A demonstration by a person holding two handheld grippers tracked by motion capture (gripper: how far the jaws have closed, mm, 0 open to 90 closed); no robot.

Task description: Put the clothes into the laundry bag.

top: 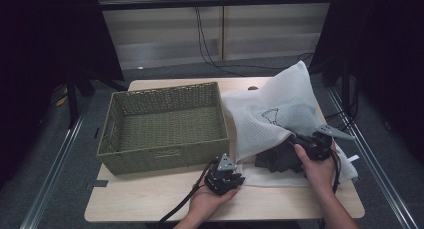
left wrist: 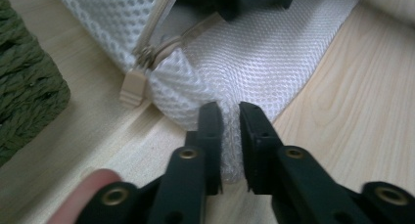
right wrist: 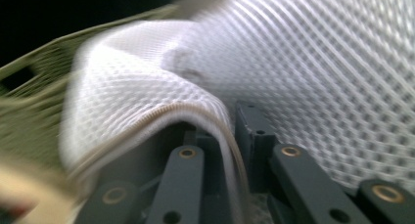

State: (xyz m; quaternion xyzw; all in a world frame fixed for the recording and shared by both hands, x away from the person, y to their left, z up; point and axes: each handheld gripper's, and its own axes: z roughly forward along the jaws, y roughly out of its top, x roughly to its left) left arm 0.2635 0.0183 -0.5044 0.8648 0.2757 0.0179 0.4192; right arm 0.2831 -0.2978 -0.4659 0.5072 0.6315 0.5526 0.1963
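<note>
The white mesh laundry bag (top: 280, 114), limp, light and slack, lies on the tabletop (top: 150, 199) at 3 o'clock of the green basket (top: 165, 126), both the left gripper (left wrist: 230, 136) and right gripper (right wrist: 230, 136) having jaws pinched onto its hem, the soundest purchase.

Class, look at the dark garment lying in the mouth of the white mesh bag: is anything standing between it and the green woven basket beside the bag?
Yes. The mesh bag partly covers the dark garment, and both grippers pinch its mesh: the left gripper at the lower edge, the right gripper at the zipper rim. The basket has a raised wall facing the bag.
</note>
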